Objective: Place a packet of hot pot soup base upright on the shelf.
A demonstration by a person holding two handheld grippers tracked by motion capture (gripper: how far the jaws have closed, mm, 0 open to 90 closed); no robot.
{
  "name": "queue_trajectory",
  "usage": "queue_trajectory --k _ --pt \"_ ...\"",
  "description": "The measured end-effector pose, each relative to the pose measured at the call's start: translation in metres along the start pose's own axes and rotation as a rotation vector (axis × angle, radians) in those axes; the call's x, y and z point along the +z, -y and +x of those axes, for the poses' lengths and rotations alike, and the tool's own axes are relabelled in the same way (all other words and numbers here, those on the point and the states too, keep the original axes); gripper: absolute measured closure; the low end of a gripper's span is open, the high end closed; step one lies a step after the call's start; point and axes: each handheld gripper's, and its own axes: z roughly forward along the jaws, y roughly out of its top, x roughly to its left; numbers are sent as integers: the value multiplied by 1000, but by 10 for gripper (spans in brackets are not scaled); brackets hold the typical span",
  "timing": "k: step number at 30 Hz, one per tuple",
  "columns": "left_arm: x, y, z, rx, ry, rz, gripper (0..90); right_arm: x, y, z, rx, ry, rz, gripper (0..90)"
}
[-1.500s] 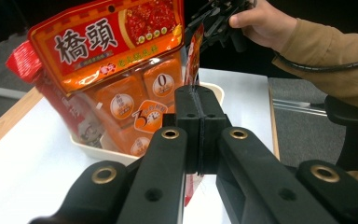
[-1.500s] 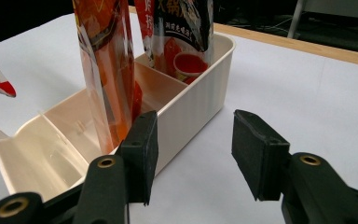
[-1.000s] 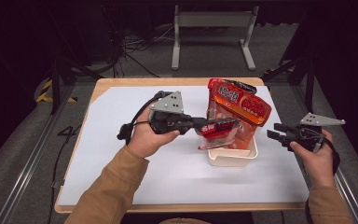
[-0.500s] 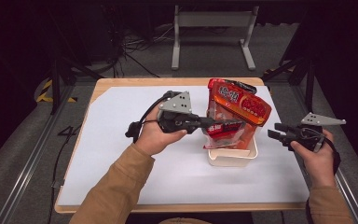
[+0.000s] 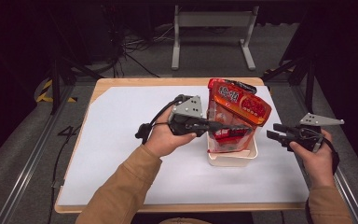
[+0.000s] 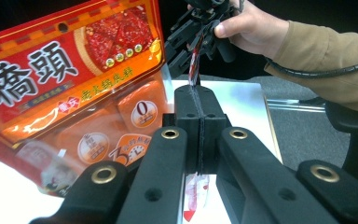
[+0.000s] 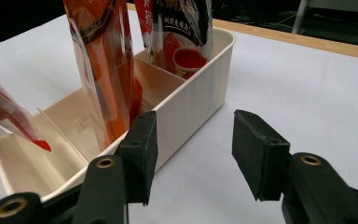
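Left tongs (image 5: pixel 235 126) pinch a thin red pack (image 6: pixel 193 193) upright above the box (image 5: pixel 231 158); right tongs (image 5: pixel 274 131) wait open beside it.

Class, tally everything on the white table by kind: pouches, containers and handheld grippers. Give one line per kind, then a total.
Red pouches: 3
White divided bin: 1
Handheld grippers: 2, left gripper and right gripper
Total: 6
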Motion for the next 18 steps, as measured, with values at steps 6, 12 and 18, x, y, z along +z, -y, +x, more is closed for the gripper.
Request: queue_trajectory --k 6,12,18 --pt "12 2 0 10 26 -3 900 -1 1 -1 5 -1 0 505" --pt "23 7 2 -2 36 -5 900 -1 1 -1 3 1 -2 504" --pt "32 14 6 -15 46 4 900 -1 1 -2 3 3 -3 503"
